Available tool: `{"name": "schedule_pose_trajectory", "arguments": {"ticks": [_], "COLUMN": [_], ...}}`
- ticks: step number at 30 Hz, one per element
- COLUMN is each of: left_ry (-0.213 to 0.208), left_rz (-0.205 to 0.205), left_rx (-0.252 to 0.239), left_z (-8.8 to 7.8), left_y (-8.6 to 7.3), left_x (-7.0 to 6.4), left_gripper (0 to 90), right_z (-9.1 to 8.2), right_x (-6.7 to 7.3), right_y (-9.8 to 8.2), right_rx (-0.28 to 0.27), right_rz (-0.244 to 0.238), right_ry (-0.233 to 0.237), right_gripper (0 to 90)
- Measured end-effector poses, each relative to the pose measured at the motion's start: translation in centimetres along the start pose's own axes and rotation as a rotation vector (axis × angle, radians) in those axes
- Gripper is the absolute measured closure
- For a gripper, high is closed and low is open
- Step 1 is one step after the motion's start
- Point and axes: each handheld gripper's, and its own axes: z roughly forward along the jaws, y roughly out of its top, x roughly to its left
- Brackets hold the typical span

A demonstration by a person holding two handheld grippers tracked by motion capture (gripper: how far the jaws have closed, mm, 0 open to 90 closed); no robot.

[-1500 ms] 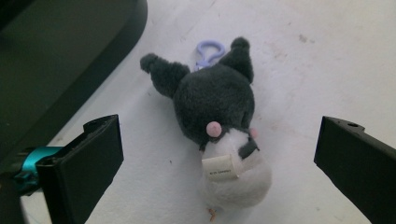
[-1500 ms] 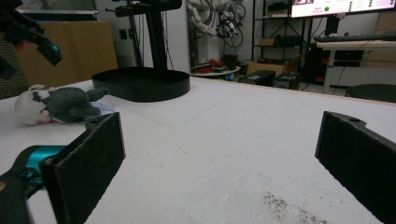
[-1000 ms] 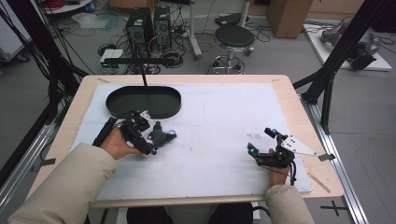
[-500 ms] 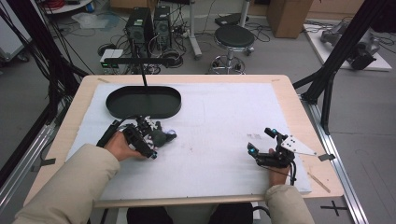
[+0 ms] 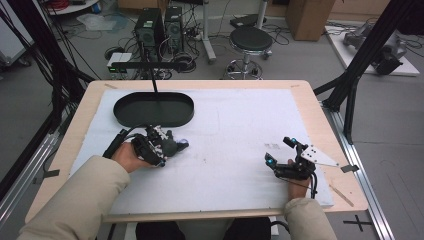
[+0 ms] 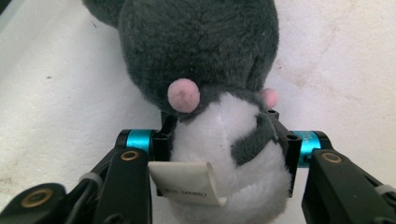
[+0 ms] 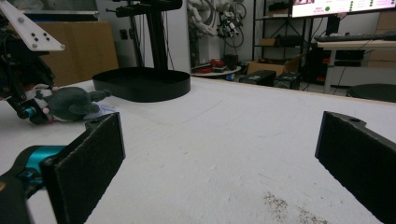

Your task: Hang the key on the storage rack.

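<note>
Right gripper (image 5: 276, 153) idles with jaws apart near the table (image 5: 320, 107) edge while the left gripper (image 6: 219, 140), jaws just closed, pinches a plush toy (image 6: 205, 60) short of the black tray (image 5: 153, 108); soft fur could slip on lifting.

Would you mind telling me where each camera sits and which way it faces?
High view: above the person's side, looking forward and down on the table; both forearms and grippers show.
Left gripper view: on the left gripper, looking along its jaws, which have just been closing onto the plush toy.
Right gripper view: on the right gripper, low, looking across the table; its open jaws show.
Shared: all three show the plush toy; the high and right gripper views also show the black tray.
</note>
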Motion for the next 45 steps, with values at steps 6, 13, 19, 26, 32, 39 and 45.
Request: {"name": "schedule_pose_trajectory", "arguments": {"ticks": [6,13,19,26,32,39,45], "left_ry": [0.004,0.053,0.126,0.172,0.216,0.269,0.279], "left_rz": [-0.030,-0.109,-0.189,-0.244,-0.317,-0.368,-0.415], "left_rx": [-0.017,-0.110,-0.179,-0.237,-0.299,-0.311,-0.361], "left_z": [-0.2,-2.3,-4.6,-6.5,-8.6,-10.1,-11.2], "left_y": [-0.1,-0.6,-1.0,-1.3,-1.4,-1.2,-1.1], "left_x": [0.2,1.5,2.7,3.7,5.3,7.1,8.4], "left_gripper": [56.9,58.1,58.2,58.1,58.1,58.1,58.1], "right_z": [0.0,0.0,0.0,0.0,0.0,0.0,0.0], "right_x": [0.0,0.0,0.0,0.0,0.0,0.0,0.0], "right_y": [0.0,0.0,0.0,0.0,0.0,0.0,0.0], "right_rx": [0.000,0.003,0.000,-0.001,0.000,0.001,0.002], "right_rz": [-0.001,0.007,-0.001,-0.004,-0.004,-0.006,0.003], "right_ry": [0.000,-0.001,0.001,0.000,0.000,0.001,0.003], "right_gripper": [0.6,0.6,0.6,0.6,0.6,0.6,0.6]}}
